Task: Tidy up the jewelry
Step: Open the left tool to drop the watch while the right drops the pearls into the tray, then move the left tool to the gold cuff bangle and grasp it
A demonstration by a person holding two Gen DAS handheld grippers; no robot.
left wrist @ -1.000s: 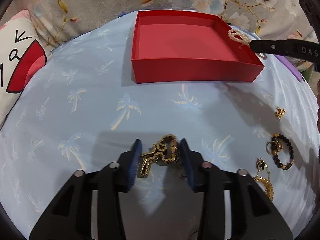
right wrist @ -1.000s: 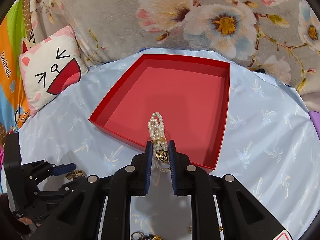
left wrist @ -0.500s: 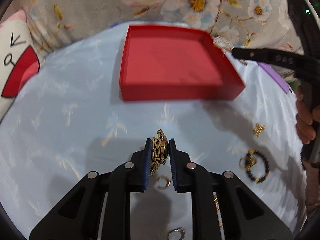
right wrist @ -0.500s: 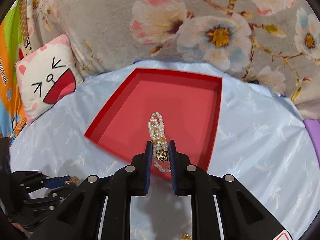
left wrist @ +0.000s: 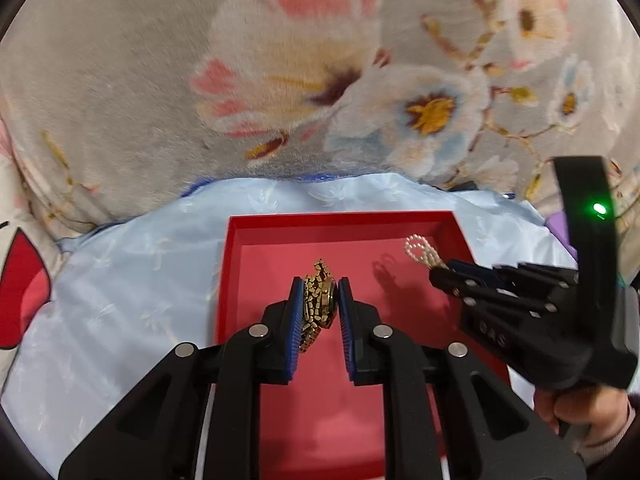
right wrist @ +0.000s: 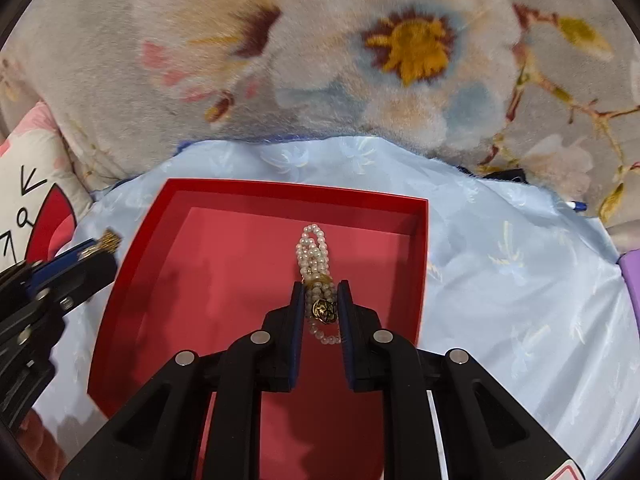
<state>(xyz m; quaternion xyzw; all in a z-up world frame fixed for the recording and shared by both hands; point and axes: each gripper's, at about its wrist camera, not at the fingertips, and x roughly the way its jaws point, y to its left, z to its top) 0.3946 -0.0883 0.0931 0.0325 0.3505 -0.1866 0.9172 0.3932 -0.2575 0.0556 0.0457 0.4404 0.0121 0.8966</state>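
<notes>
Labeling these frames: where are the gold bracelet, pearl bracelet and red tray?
gold bracelet [left wrist: 317, 300], left wrist view, links between pads
pearl bracelet [right wrist: 313, 250], right wrist view, bead loops
red tray [right wrist: 288, 192], right wrist view, far wall

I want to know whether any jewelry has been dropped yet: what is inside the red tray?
The shallow red tray shows only bare floor. The gold chain and pearl bracelet hang above it, gripped. The near part is hidden behind the grippers.

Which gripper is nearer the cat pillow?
Left. The left gripper, shut on the gold watch, sits over the red tray's pillow side. The right gripper, holding the pearls, is toward the tray's far side from the pillow.
</notes>
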